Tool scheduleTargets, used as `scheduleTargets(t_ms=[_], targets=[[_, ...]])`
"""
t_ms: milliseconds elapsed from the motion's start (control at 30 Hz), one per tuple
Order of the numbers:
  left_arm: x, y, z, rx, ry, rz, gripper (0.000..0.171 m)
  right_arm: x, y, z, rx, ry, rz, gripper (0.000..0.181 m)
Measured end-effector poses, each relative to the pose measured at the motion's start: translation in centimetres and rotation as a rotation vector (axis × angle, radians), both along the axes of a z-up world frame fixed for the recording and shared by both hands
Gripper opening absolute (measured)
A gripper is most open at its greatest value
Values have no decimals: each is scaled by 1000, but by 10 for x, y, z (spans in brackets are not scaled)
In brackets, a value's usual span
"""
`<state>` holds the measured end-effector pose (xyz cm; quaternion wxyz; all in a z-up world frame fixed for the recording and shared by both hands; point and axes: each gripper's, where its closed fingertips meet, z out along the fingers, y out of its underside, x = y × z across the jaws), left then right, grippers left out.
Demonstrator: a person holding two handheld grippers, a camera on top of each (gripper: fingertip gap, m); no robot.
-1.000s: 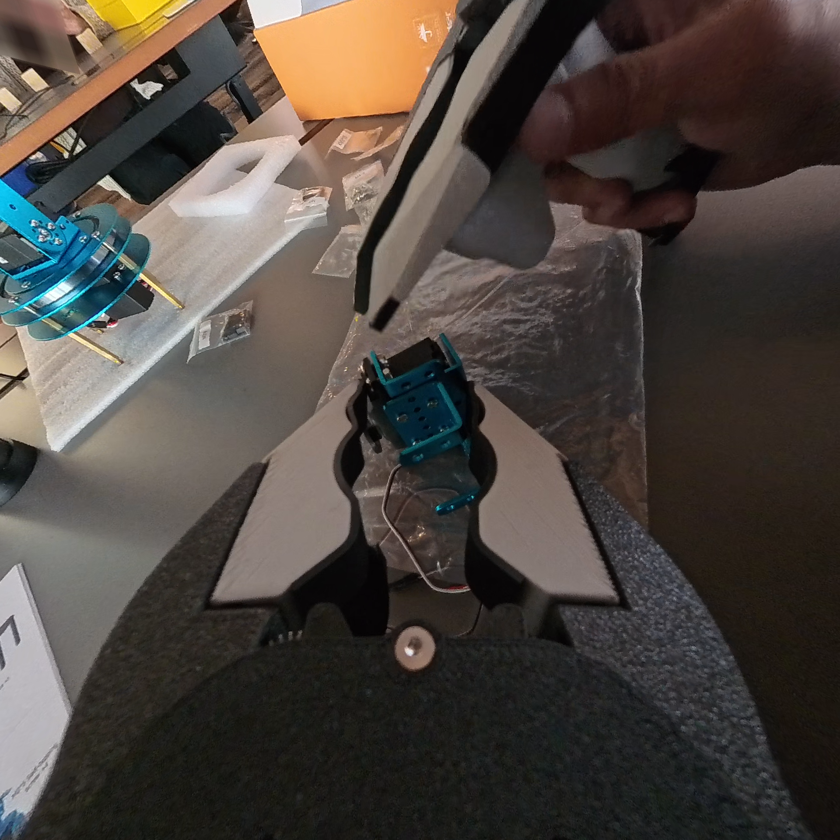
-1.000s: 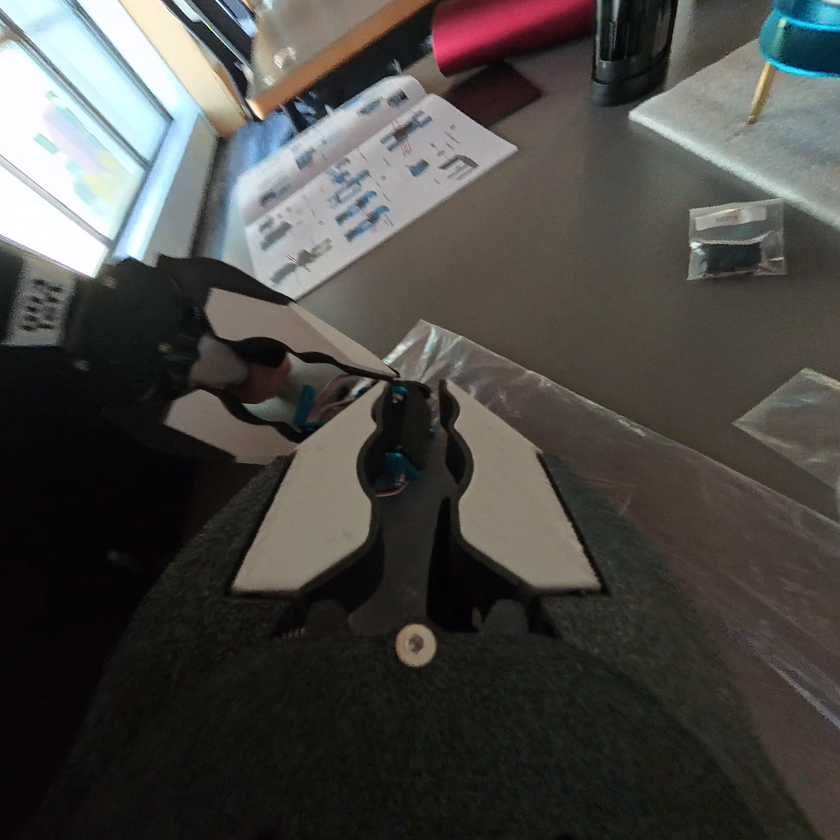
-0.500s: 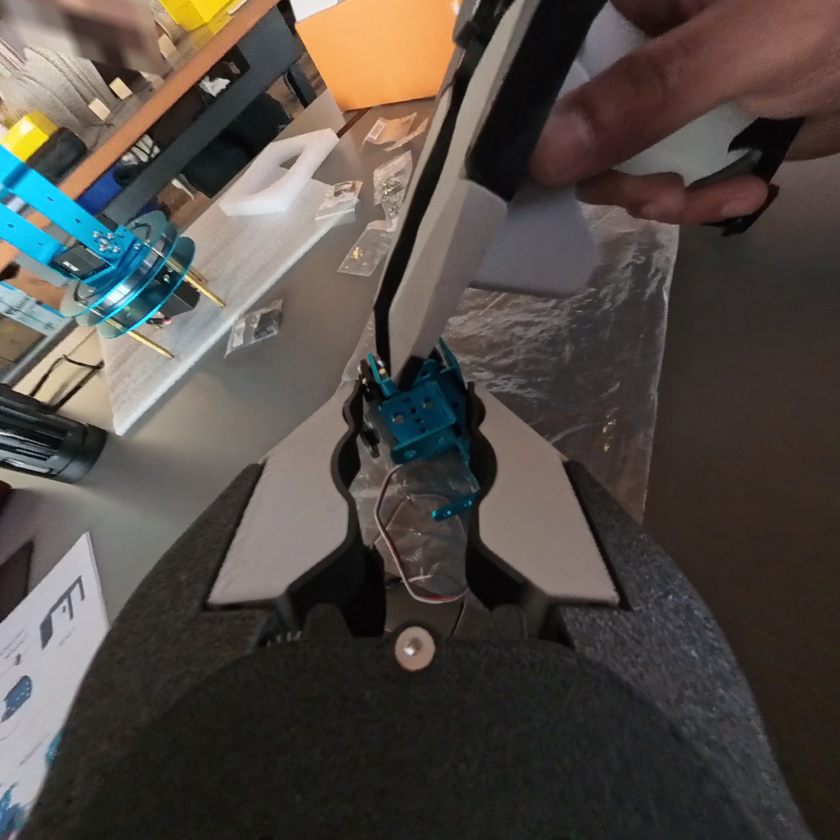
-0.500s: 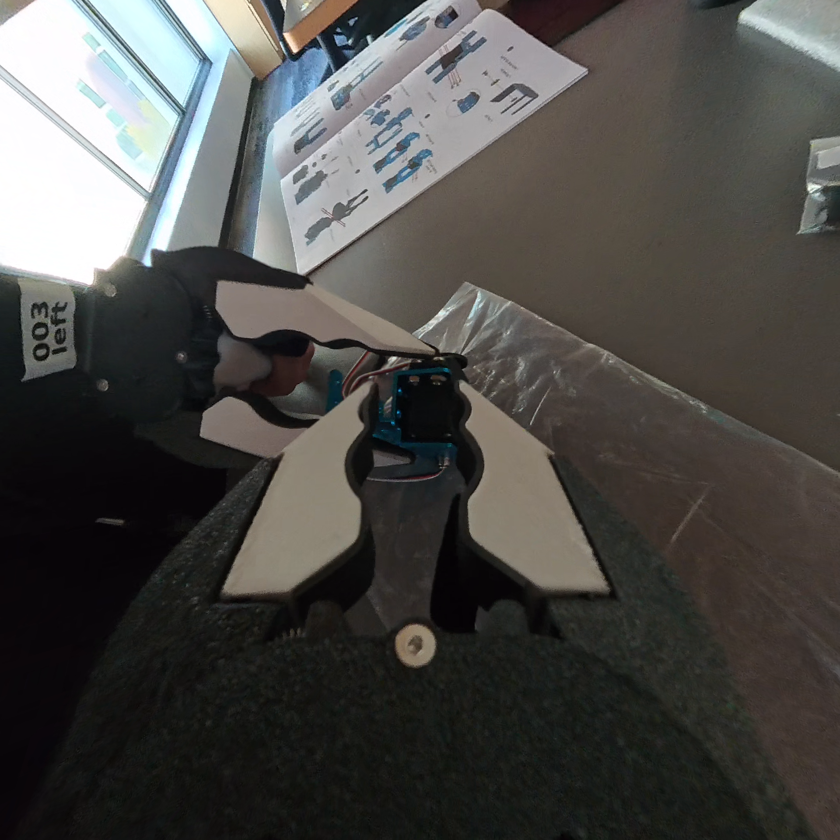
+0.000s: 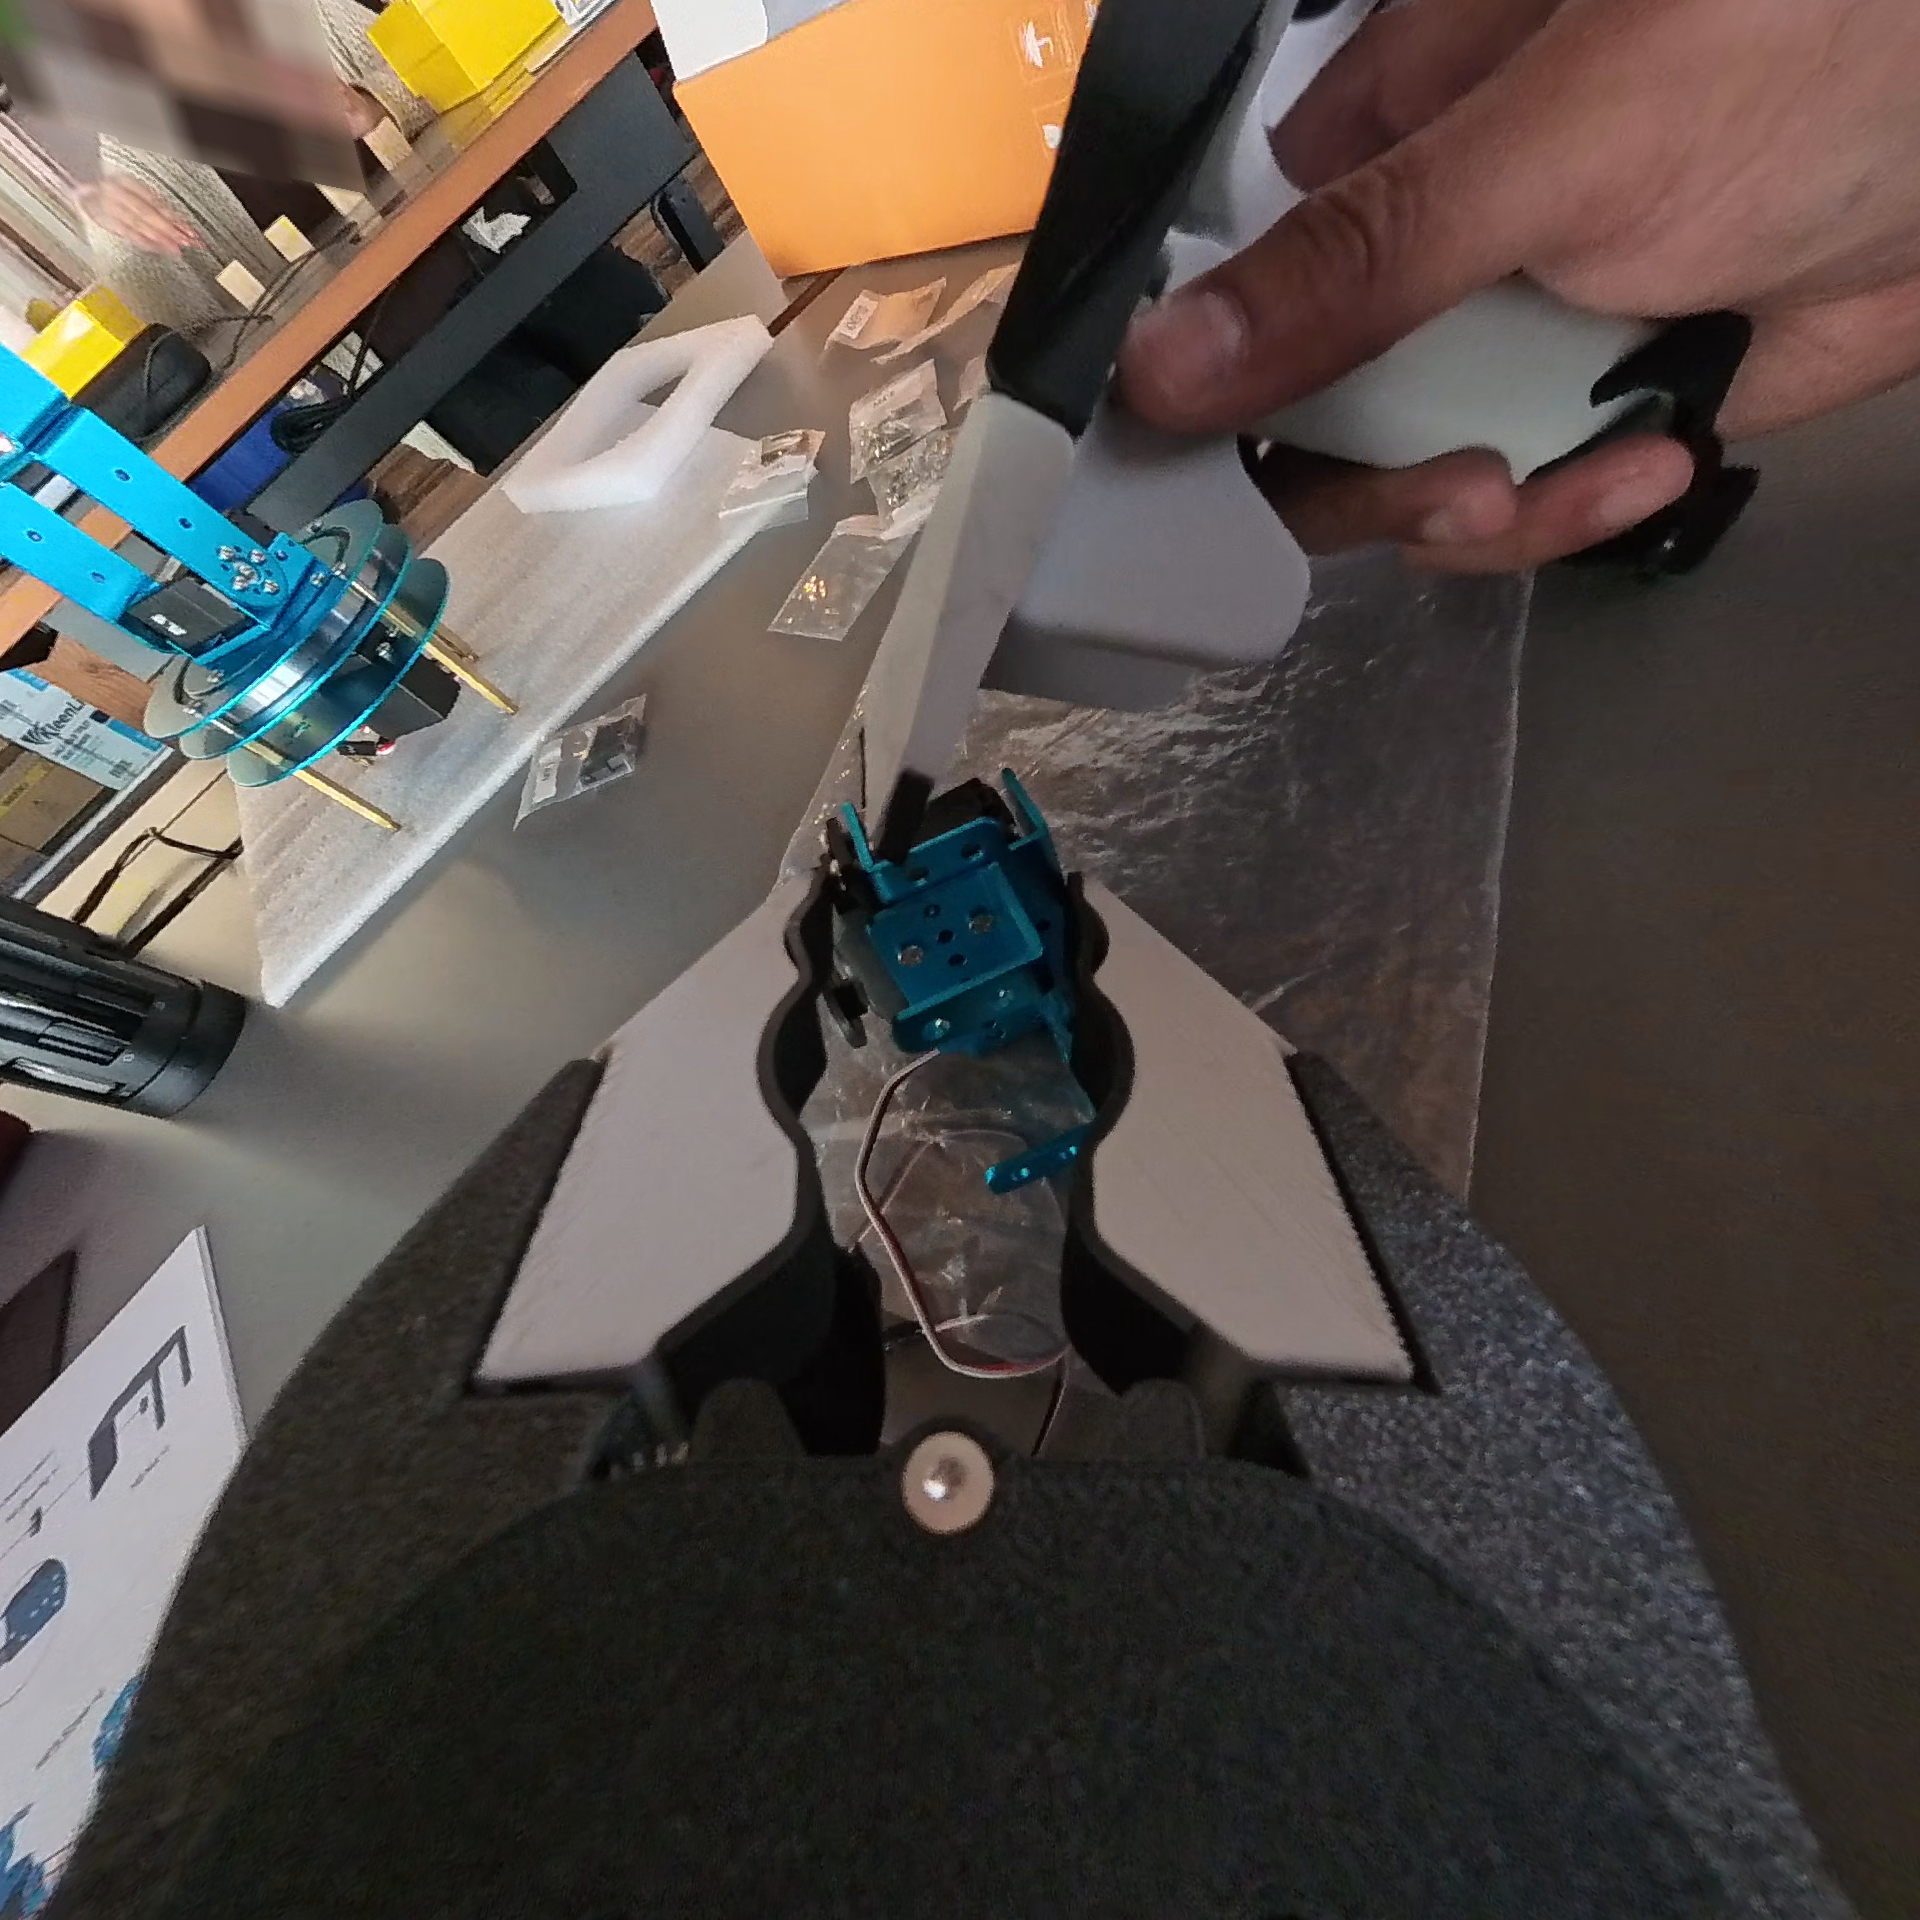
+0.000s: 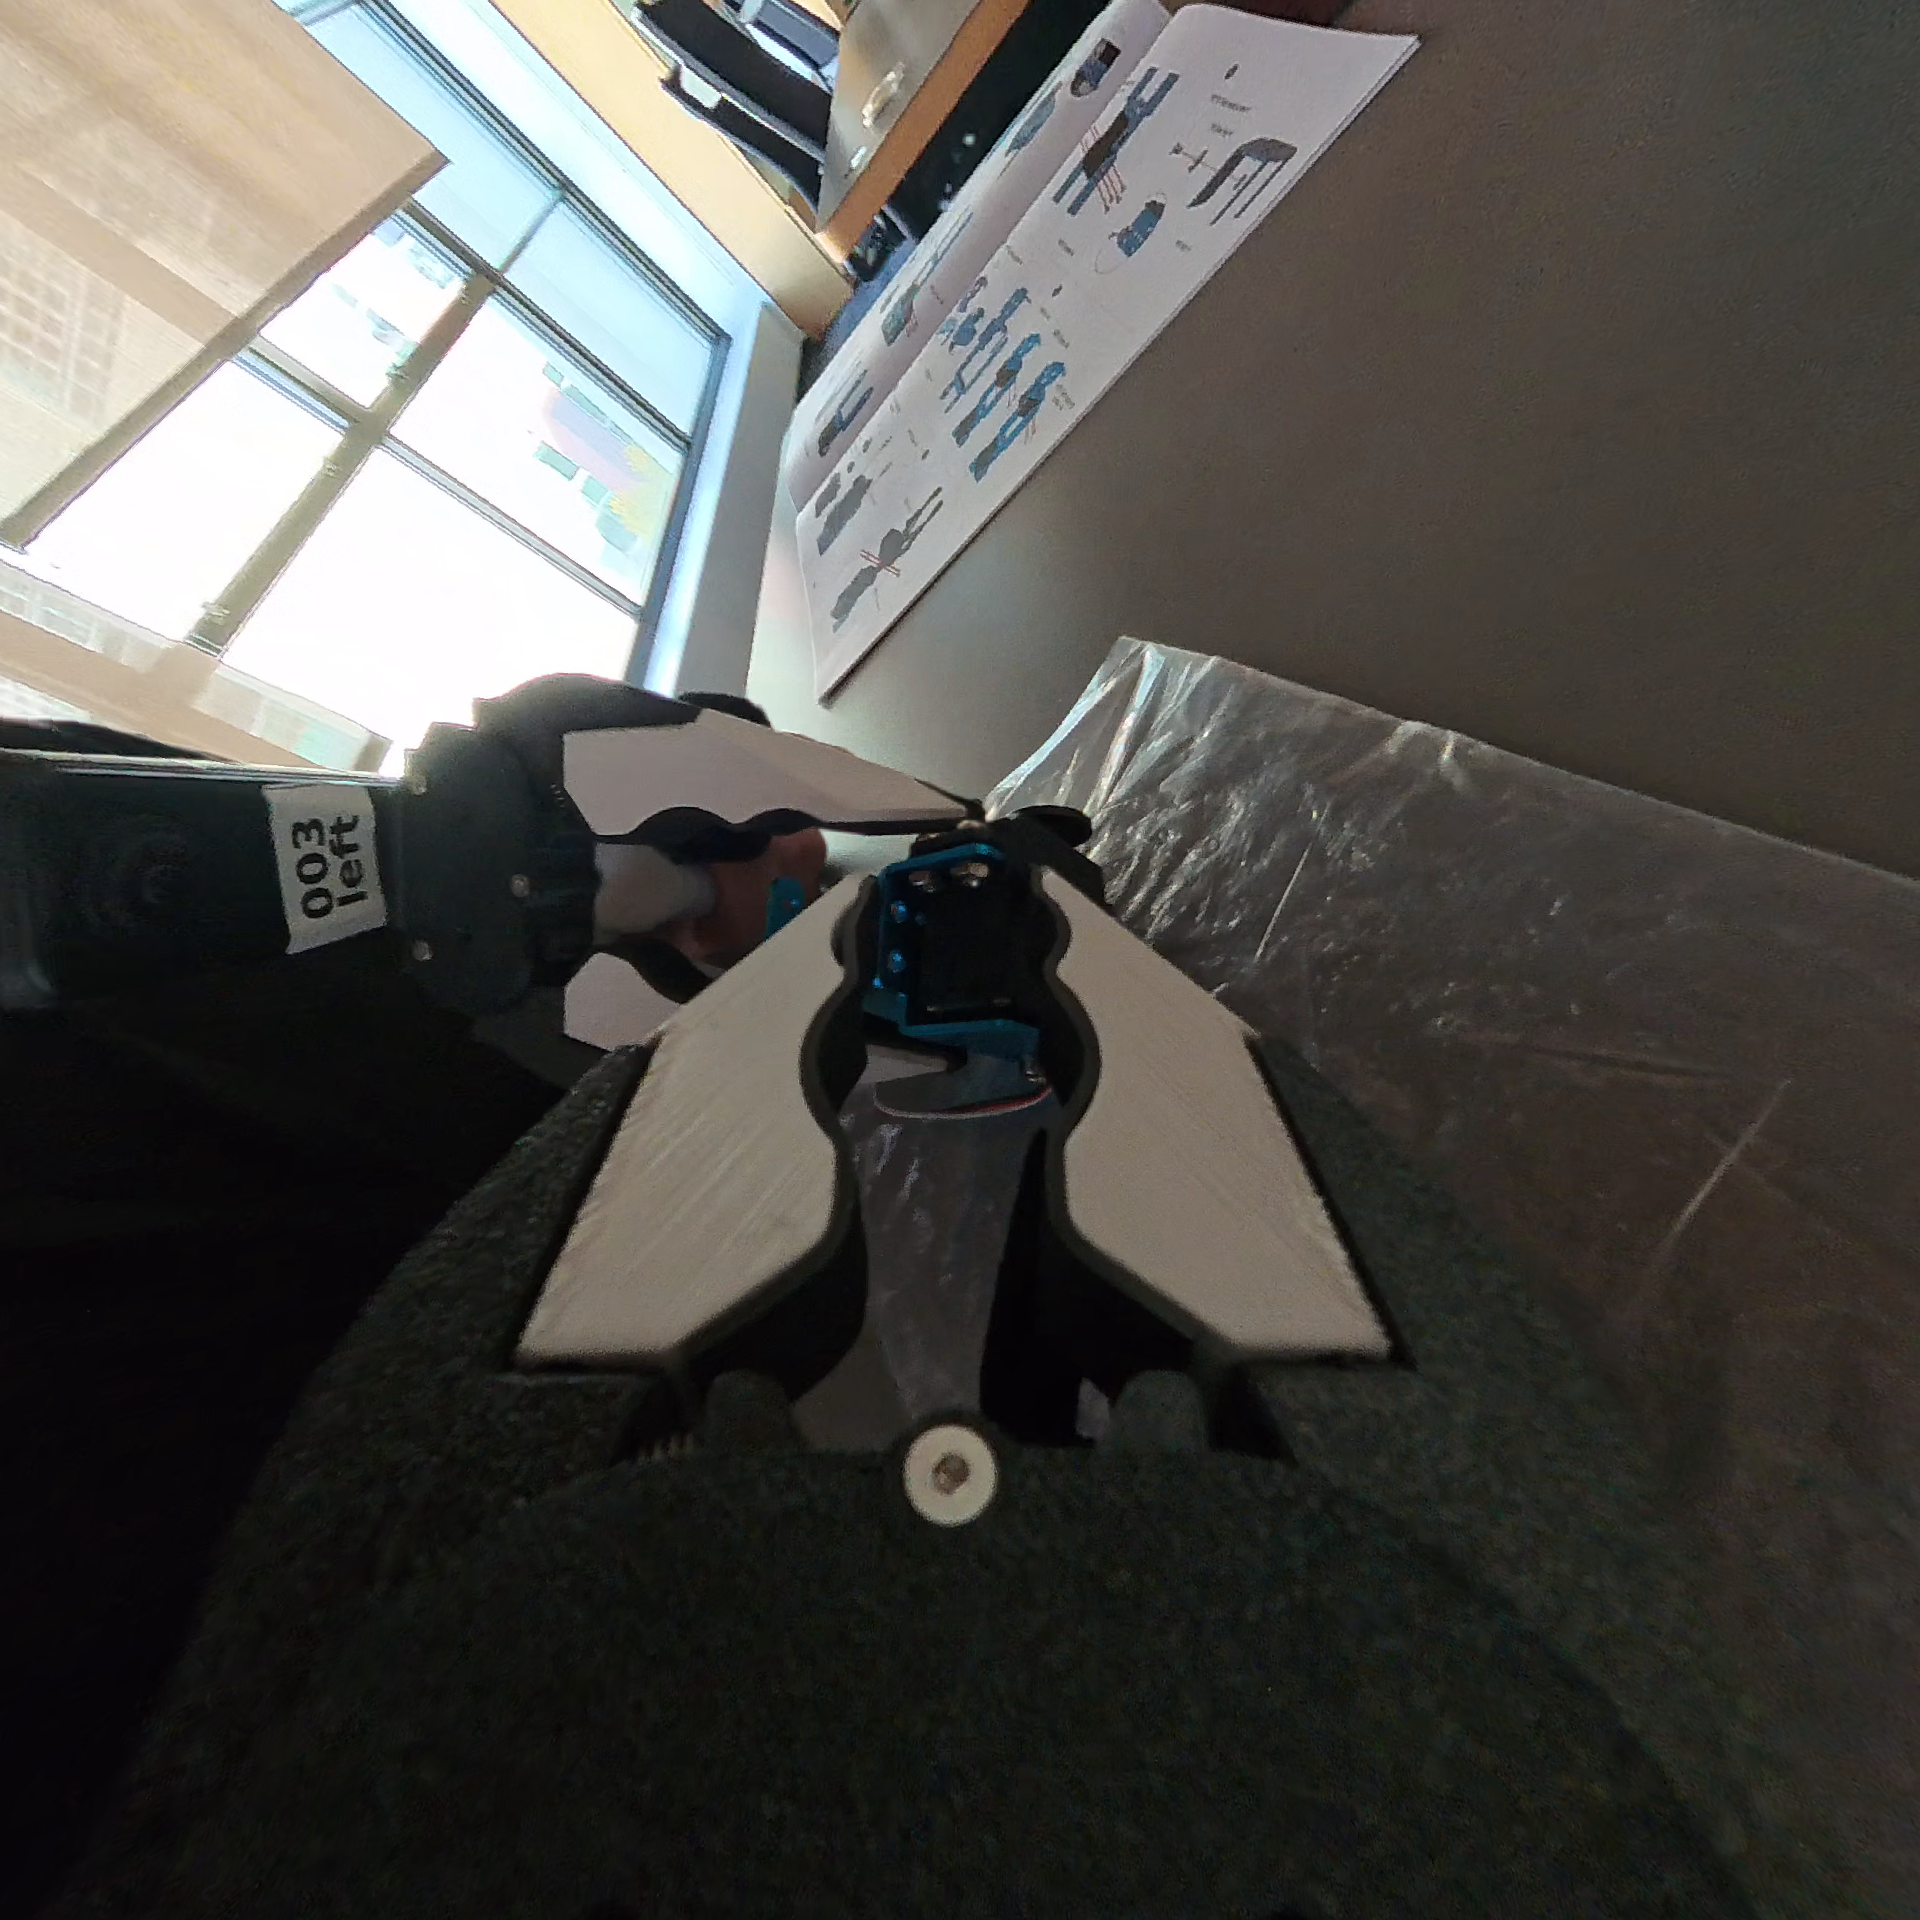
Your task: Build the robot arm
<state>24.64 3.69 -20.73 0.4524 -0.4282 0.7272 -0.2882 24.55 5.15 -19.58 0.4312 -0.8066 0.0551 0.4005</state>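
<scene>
The left gripper had its fingers clamped on the blue bracket assembly, a small metal block with a black servo in it and a thin wire trailing back between the fingers. It was held just above the clear plastic sheet on the grey surface.

And there was the change! A second ago the right gripper hung well above the part; half a second ago its tip had come down to the bracket's top; now its fingers sat on either side of the assembly, which filled the gap between them in the right wrist view. They looked closed on it, so both grippers had hold of the same piece.

As for pose, the right gripper came in steeply from above and across, a bare hand wrapped round its white handle, a fingertip planted at the bracket's upper edge. The left gripper lay low and nearly level.

Off to the side stood a blue disc-and-arm assembly on a foam pad, small parts bags near it, and an open instruction booklet beyond the sheet.
</scene>
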Motion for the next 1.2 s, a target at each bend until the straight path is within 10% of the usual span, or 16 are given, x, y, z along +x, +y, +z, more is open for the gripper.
scheduleTargets(t_ms=[1200], targets=[[1, 0, -2, -14, 10, -10, 45, 4, -1, 0, -16, 128, 1, 19]])
